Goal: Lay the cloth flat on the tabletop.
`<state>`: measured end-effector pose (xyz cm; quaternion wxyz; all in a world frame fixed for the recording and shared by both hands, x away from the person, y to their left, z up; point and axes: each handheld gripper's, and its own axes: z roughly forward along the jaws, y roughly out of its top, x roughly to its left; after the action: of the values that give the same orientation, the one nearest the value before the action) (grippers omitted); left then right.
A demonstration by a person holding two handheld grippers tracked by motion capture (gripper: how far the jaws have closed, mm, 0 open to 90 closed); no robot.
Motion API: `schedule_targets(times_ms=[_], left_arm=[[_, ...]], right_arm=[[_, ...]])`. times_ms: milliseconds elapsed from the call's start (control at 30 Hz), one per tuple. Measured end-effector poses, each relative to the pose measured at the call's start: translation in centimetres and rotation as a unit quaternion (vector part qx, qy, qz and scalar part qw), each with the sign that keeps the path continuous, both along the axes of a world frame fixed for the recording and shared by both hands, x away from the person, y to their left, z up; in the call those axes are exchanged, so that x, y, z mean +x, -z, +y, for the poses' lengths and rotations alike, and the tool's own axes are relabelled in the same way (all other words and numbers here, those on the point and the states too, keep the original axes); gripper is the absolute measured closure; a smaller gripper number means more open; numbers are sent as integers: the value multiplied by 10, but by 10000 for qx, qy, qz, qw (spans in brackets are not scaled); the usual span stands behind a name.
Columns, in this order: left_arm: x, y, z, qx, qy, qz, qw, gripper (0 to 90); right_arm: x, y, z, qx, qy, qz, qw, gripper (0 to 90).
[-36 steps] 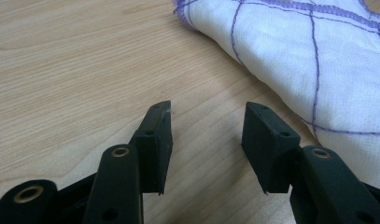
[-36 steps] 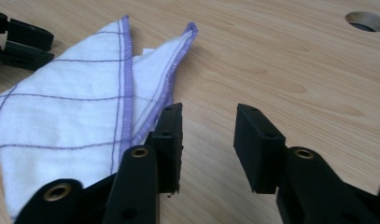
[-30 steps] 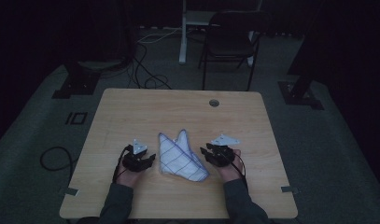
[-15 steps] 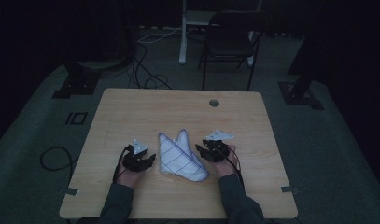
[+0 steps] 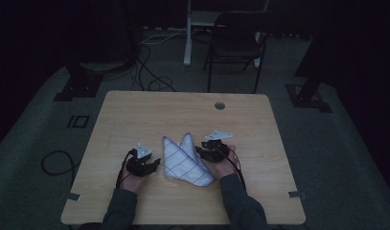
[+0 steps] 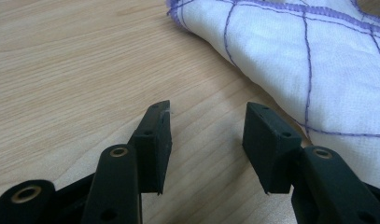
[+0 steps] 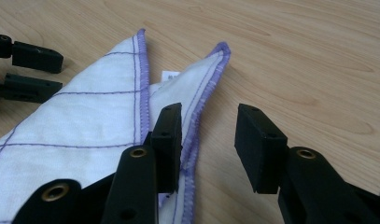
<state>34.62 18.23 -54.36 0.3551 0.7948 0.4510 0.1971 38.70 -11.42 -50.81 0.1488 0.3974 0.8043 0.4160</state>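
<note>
A folded white cloth [image 5: 185, 160] with thin purple grid lines and a purple stitched hem lies near the front middle of the wooden surface [image 5: 135, 115], between the two tools. It looks light, soft and limp, so I judge it will sag and unfold if lifted by one point only; the stitched hem at a corner seems the best place to grip. The left tool [image 6: 206, 135] is open with nothing inside, just beside the cloth edge. The right tool [image 7: 208, 140] is partly open, and its jaws have just been closing a little; one jaw rests above the hem, but the pads do not yet press on it.
</note>
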Motion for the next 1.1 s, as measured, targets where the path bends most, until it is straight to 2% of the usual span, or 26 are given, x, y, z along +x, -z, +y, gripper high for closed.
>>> schedule_targets(times_ms=[267, 400, 567, 900, 1100], left_arm=[[0, -3, 1, 47, -30, 103, 9999, 562], [0, -8, 0, -135, 11, 146, 9998, 561], [0, -19, -6, -255, 127, 51, 9996, 556], [8, -26, -23, -234, 289, 31, 9993, 544], [9, -27, -32, -171, 392, 43, 9991, 545]], right_arm=[[12, 6, 9, -85, -54, 169, 9998, 655], [16, 8, 11, -122, -39, 240, 9996, 651], [21, 10, 14, -178, -75, 292, 9994, 634], [32, 13, 16, -122, 31, 484, 9987, 617], [38, 13, 17, -63, -25, 555, 9984, 607]])
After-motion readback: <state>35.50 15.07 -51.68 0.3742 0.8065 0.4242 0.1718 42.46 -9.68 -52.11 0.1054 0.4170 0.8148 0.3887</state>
